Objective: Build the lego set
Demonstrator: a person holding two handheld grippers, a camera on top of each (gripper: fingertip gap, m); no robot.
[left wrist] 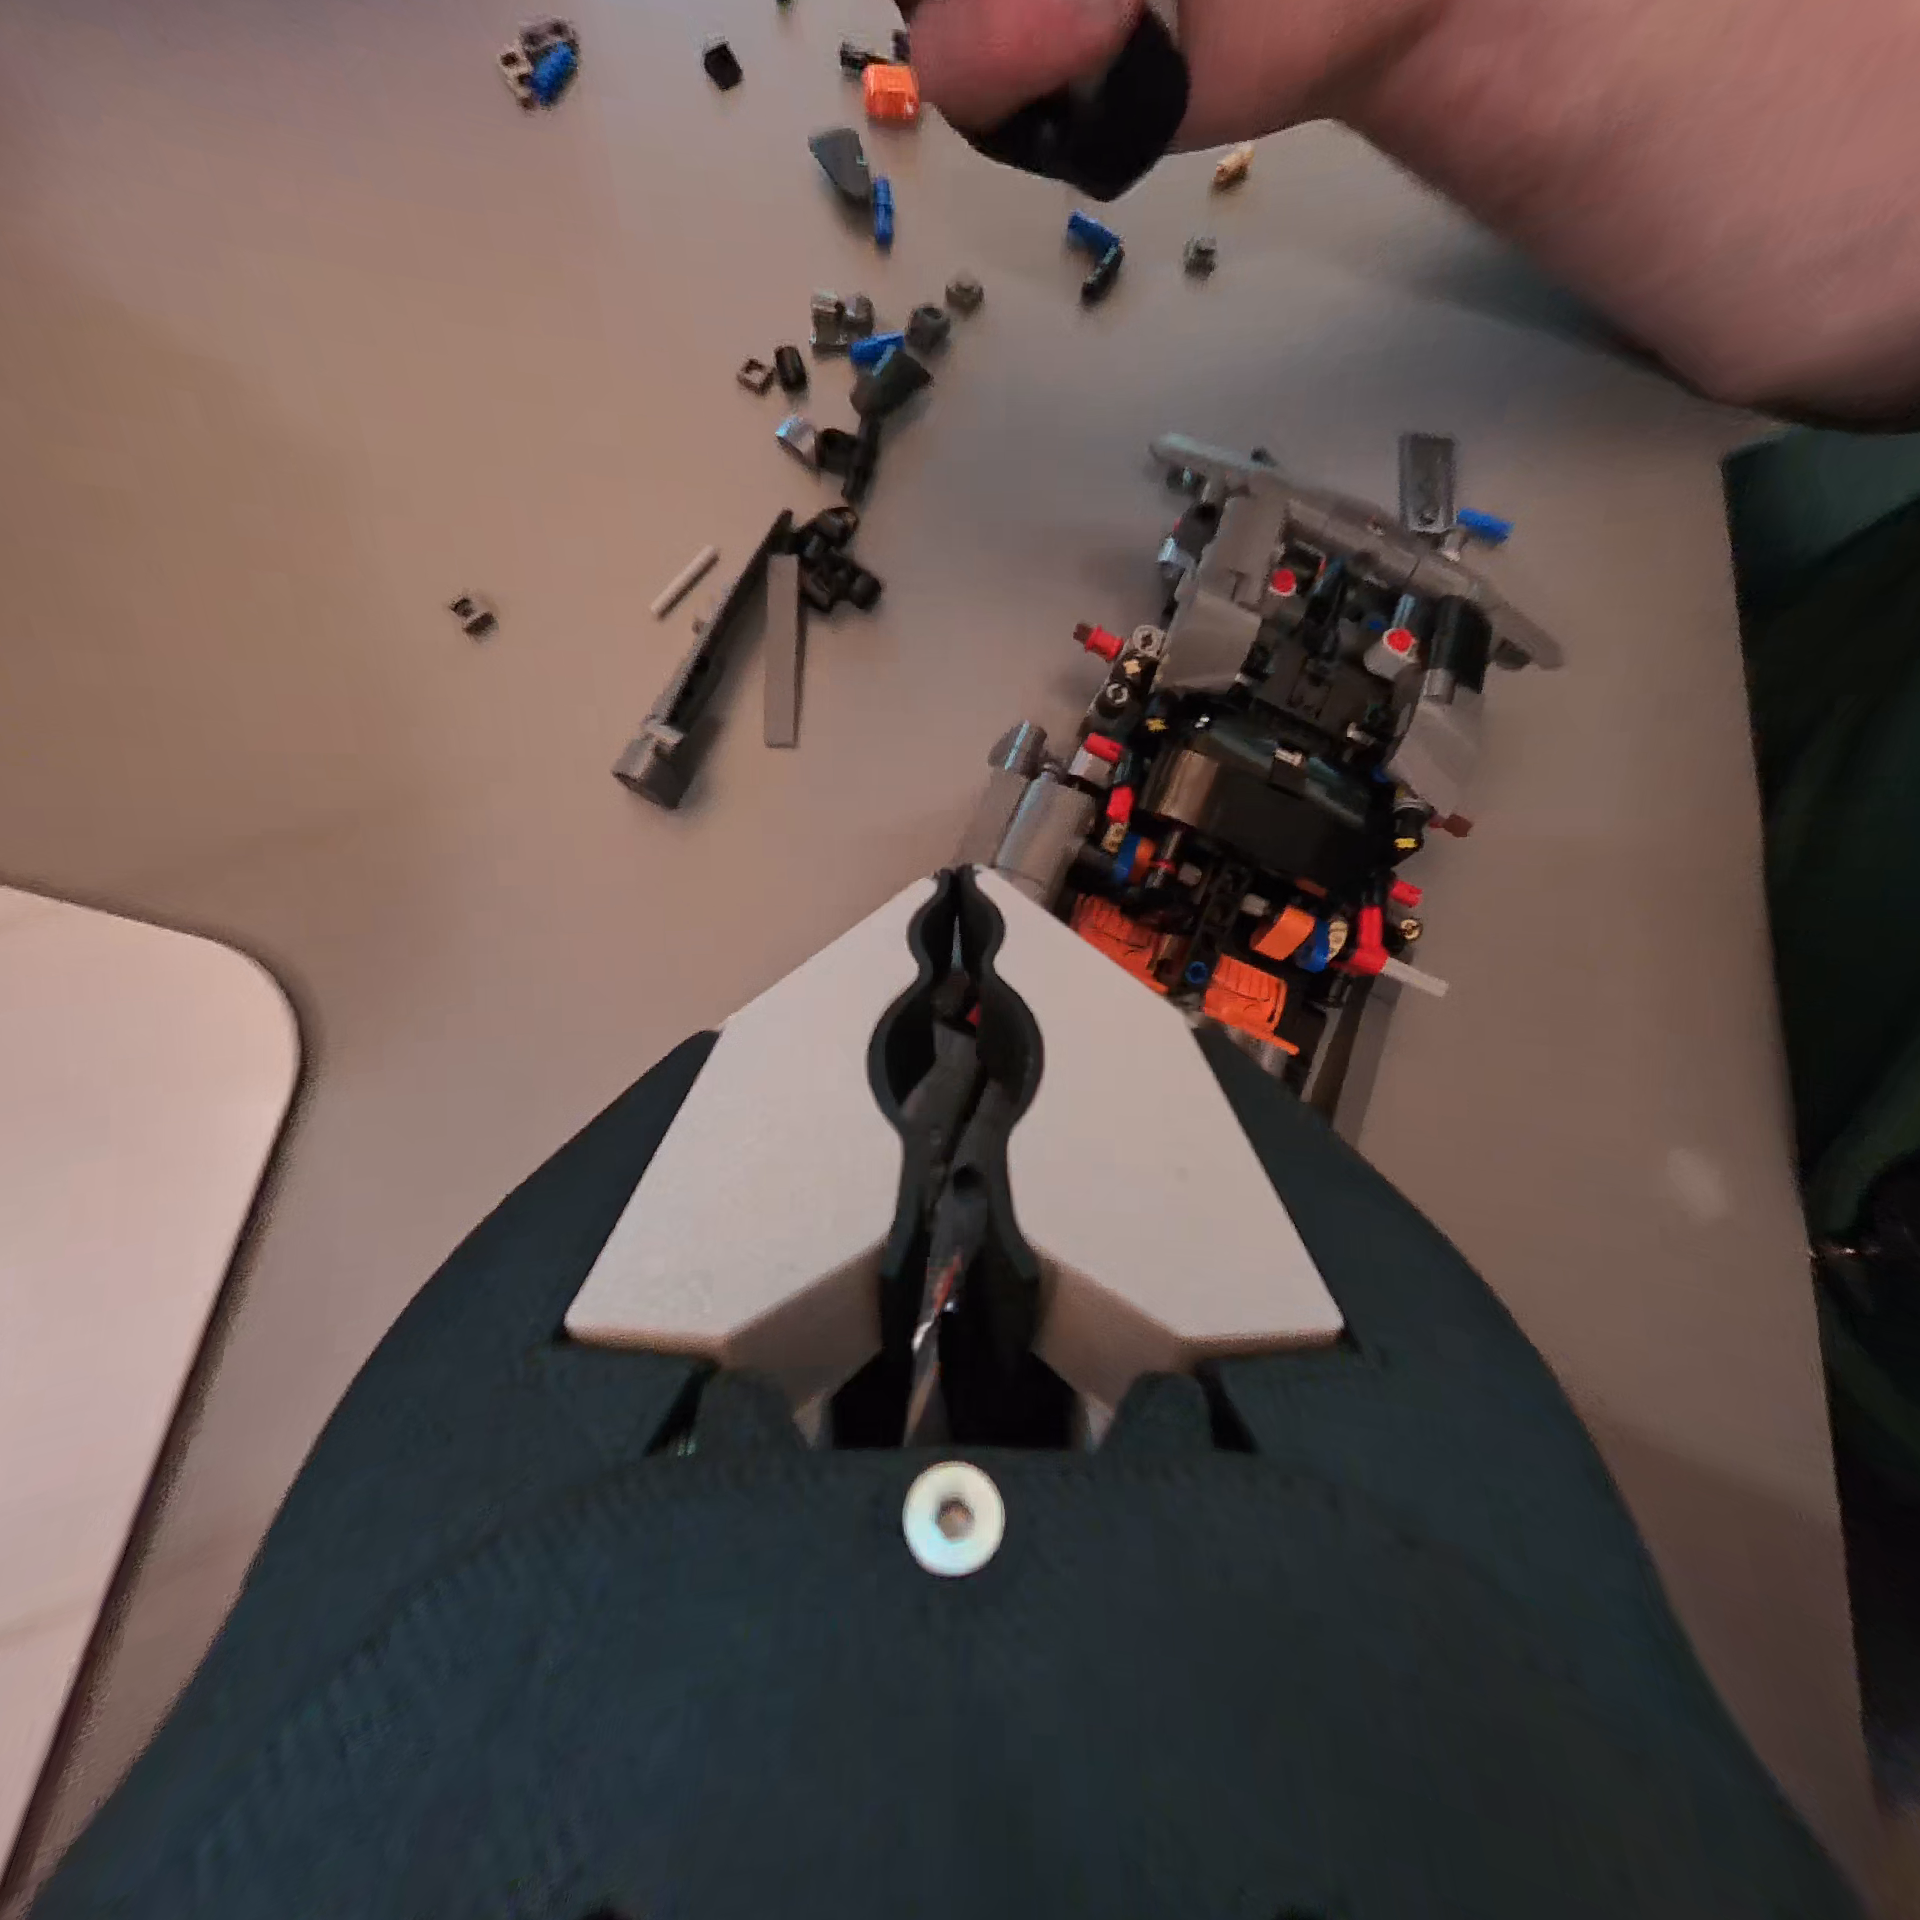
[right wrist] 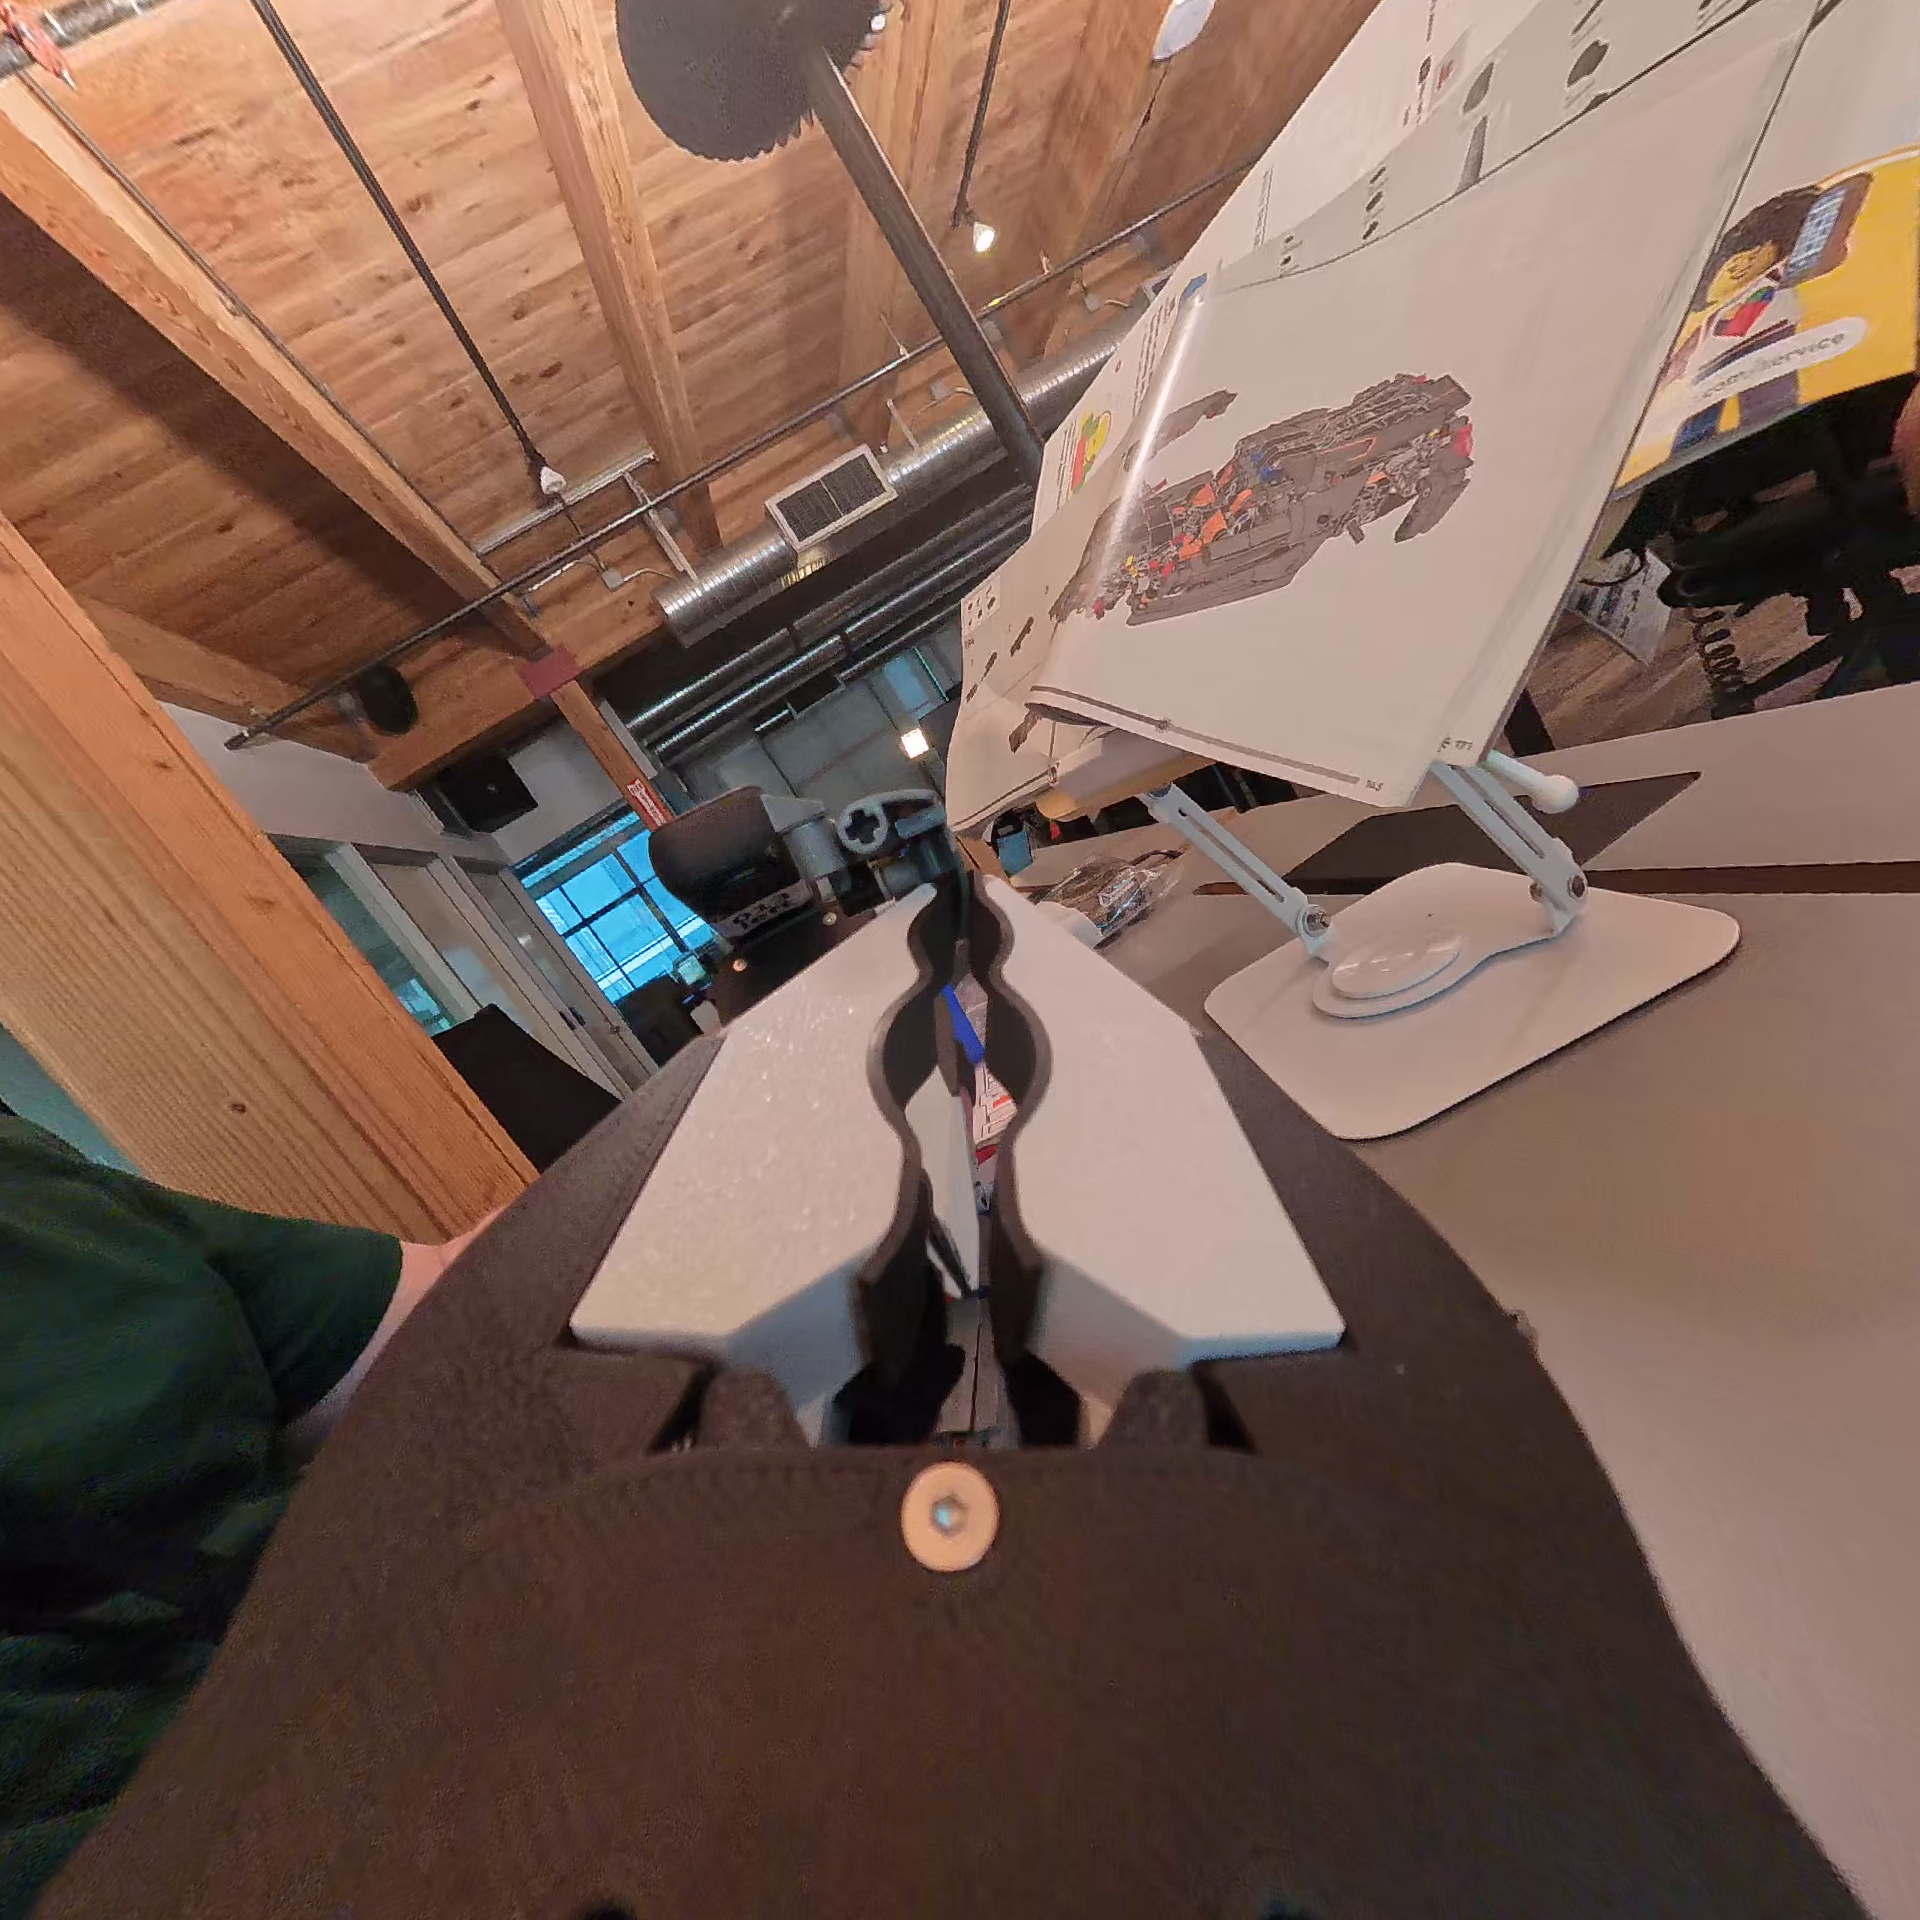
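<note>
Grey-and-black brick model stands half-built on the bench; loose pieces remain. Both jaws look clenched, empty.

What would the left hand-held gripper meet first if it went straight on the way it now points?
Probably the partly built lego model: the left hand-held gripper tips sit right at its grey near-left edge. Depth is unclear, so it might just skim past onto the table.

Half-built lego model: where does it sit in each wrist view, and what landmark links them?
Left wrist view: half-built lego model lies right of centre on the table, just beyond the left gripper's tips.
Right wrist view: not in it; only the booklet's drawing of it.
Shared landmark: white stand base.
</note>
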